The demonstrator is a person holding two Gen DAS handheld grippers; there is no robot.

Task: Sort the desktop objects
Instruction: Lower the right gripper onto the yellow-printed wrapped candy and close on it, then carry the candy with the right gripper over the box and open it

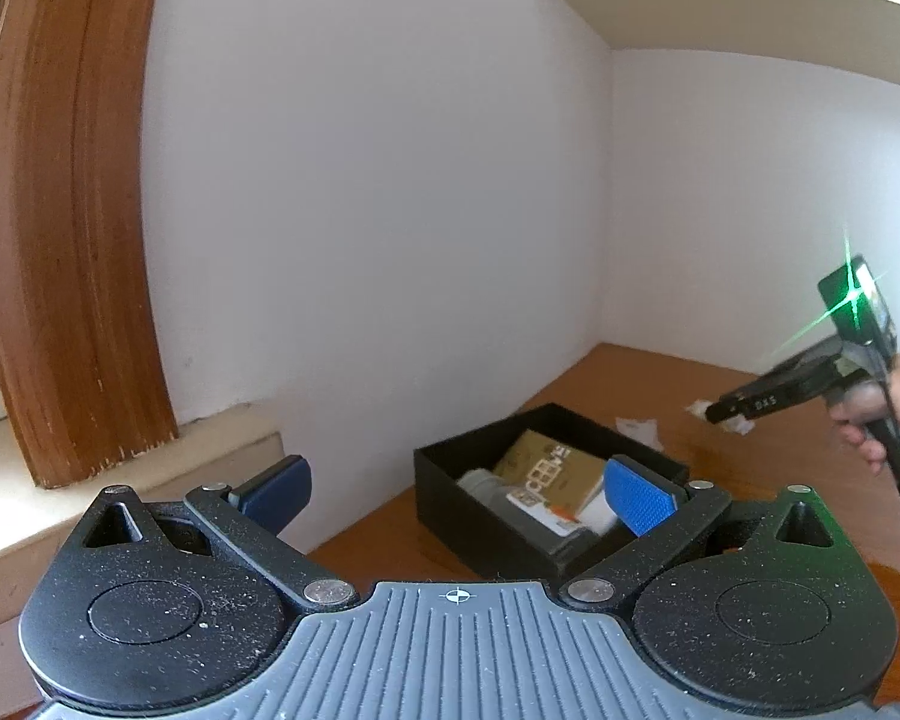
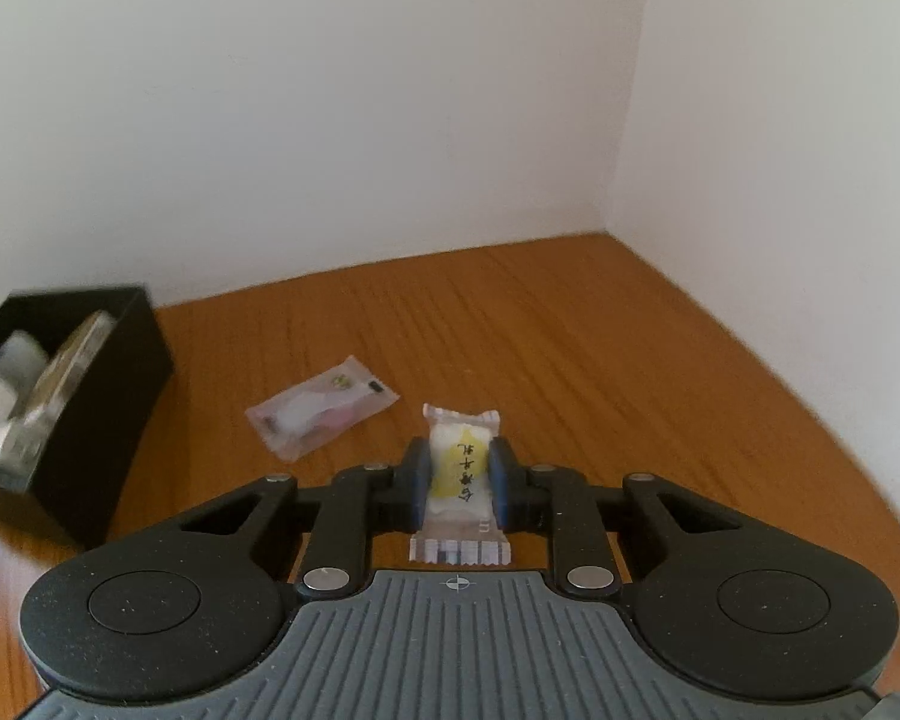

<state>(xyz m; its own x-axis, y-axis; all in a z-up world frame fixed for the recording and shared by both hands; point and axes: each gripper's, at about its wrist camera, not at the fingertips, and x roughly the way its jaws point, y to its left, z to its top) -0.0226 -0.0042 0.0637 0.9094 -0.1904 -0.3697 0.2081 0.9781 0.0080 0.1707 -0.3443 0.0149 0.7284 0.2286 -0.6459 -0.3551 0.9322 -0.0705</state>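
The right claw [image 2: 459, 483] is gripping a small white and yellow candy packet [image 2: 457, 480] by its long sides, its two blue pads [image 2: 417, 483] pressing in against the wrapper. The packet is lying flat between them, its crimped ends sticking out ahead of and behind the pads, with black characters printed across the yellow patch. Whether it is resting on the wooden table [image 2: 570, 360] or sitting just above it cannot be told from this view.

Just to the left of the held packet, and ahead of it, a clear plastic sachet [image 2: 321, 414] is lying flat on the table, apart from the claw. Further left, a black box [image 2: 114, 384] is standing against the white wall [image 2: 330, 120], with several white and pale things packed inside; they are too blurred here to name.

The left claw [image 1: 456, 495] is hovering with its fingers spread wide and nothing between them. Beyond it, the same black box [image 1: 480, 531] is sitting in the corner of the table [image 1: 378, 534], holding a tan carton [image 1: 546, 459] and some grey and white items. In that view the right claw [image 1: 729, 411] is reaching in from the right edge with a hand [image 1: 876, 414] on its grip, white wrapper showing at its tip, and the sachet [image 1: 636, 427] is lying between it and the box. A wooden frame [image 1: 60, 210] is curving up the left side.
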